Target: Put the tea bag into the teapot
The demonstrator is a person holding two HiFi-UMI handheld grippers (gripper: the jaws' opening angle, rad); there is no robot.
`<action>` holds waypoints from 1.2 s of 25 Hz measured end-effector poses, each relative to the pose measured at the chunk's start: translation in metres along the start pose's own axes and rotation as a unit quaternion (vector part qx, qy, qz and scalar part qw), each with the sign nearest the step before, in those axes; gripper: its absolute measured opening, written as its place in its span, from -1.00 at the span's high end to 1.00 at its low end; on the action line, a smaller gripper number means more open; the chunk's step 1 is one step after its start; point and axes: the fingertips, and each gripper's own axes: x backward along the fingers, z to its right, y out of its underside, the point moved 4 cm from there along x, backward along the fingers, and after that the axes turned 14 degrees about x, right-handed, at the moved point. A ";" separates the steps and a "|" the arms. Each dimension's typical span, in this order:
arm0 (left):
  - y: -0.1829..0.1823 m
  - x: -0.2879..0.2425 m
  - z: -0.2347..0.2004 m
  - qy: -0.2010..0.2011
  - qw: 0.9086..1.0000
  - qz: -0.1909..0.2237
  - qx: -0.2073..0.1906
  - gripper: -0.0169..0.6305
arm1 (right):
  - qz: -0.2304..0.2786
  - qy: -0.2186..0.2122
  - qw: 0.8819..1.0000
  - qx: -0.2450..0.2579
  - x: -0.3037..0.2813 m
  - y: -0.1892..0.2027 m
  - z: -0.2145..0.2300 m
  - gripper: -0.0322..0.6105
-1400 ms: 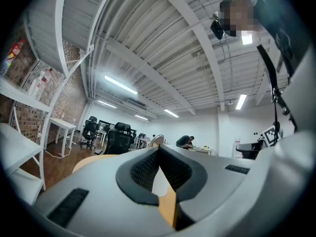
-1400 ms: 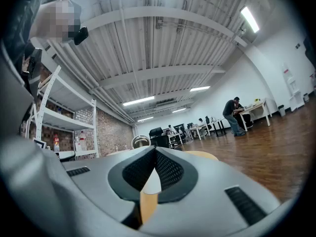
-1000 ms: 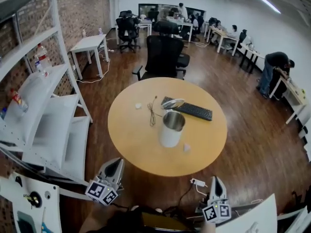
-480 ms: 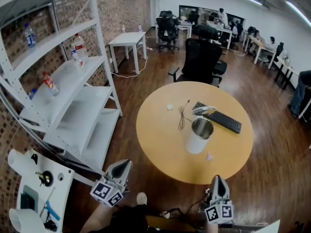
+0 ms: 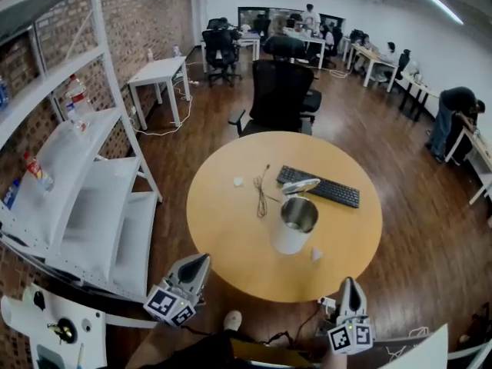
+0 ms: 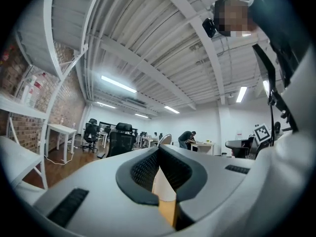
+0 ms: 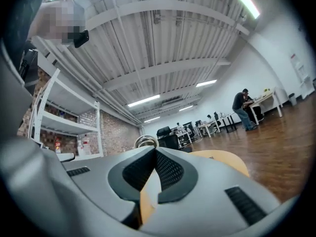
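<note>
Head view: both tongs sit low in the frame, off the near edge of the round table (image 5: pixel 223 229). The left gripper (image 5: pixel 198 261) is at the lower left, the right gripper (image 5: pixel 350 284) at the lower right, and both point up the frame toward the table. In its own view the left gripper (image 6: pixel 159 150) has its pads pressed together at the tip, nothing pinched. Same for the right gripper (image 7: pixel 155 150): jaws together, empty.

The teapot (image 5: pixel 294 223) stands open right of the table's centre, a white body with a shiny metal inside. Its lid (image 5: pixel 300 185) lies just above it in the frame, beside a black keyboard (image 5: pixel 318 186). A small white piece that I take for the tea bag (image 5: pixel 316 254) lies on the wood at the pot's lower right. It is well apart from both tongs, and nearer the right one. A second white scrap (image 5: pixel 238 181) and a thin cord (image 5: pixel 261 194) lie to the pot's upper left.

For writing, I see only the black-and-white square markers on each gripper's cube. The labels on the bottles (image 5: pixel 74 98) on the shelf (image 5: pixel 77 175) at left are too small to read.
</note>
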 end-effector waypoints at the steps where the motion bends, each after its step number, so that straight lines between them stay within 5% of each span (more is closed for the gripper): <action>1: -0.004 -0.011 -0.005 0.011 1.000 0.001 0.002 0.97 | 0.000 0.012 1.000 0.003 -0.002 0.000 0.001 0.89; 9: -0.028 -0.081 -0.035 0.095 0.995 0.007 0.000 0.97 | 0.012 0.079 0.996 0.031 -0.027 -0.023 -0.005 0.89; 15: -0.036 -0.101 -0.052 0.123 0.992 0.011 0.011 0.97 | 0.012 0.115 0.991 0.065 -0.032 -0.036 -0.013 0.89; 30: -0.024 -0.121 -0.053 0.103 0.994 0.006 0.034 0.97 | -0.022 0.138 0.985 0.097 -0.041 -0.031 0.021 0.89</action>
